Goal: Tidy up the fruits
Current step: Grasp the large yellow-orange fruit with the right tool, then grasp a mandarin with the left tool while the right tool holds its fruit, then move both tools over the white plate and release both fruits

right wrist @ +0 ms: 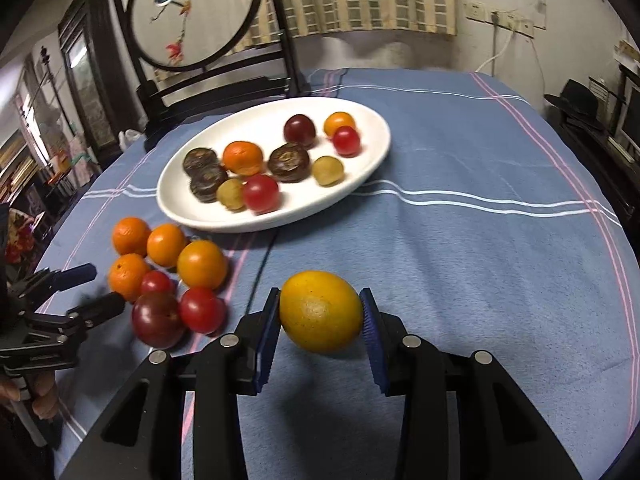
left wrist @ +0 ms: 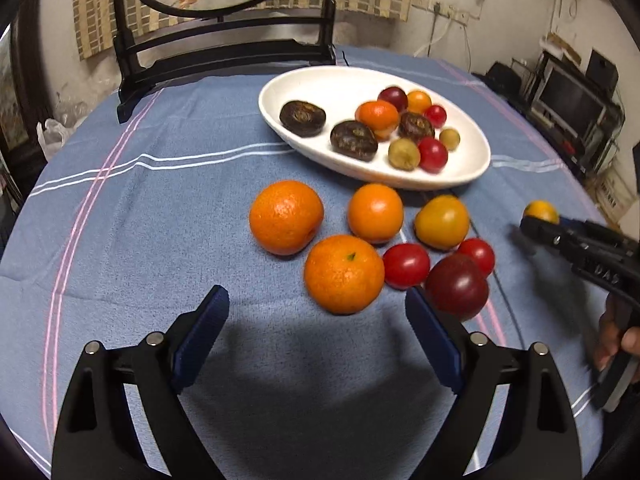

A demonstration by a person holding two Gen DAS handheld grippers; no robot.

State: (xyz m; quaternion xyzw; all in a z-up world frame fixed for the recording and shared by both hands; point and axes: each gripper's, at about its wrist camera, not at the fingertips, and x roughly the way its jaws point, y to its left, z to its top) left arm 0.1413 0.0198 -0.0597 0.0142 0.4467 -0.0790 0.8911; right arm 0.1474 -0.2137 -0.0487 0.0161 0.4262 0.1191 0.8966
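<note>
Through the left wrist view, my left hand-held gripper (left wrist: 316, 308) hangs spread wide with nothing between its blue pads, just short of the nearest round orange mandarin (left wrist: 344, 274). That mandarin sits in a loose cluster of oranges and red tomatoes on the blue striped tabletop (left wrist: 160, 216), on the near side of the white oval ceramic plate (left wrist: 472, 168), which holds smaller fruits.

Through the right wrist view, my right hand-held gripper (right wrist: 320, 312) pinches a yellow-orange oval citrus fruit (right wrist: 320, 312) between its pads, near side of the white oval ceramic plate (right wrist: 372, 168) and right of the cluster.
</note>
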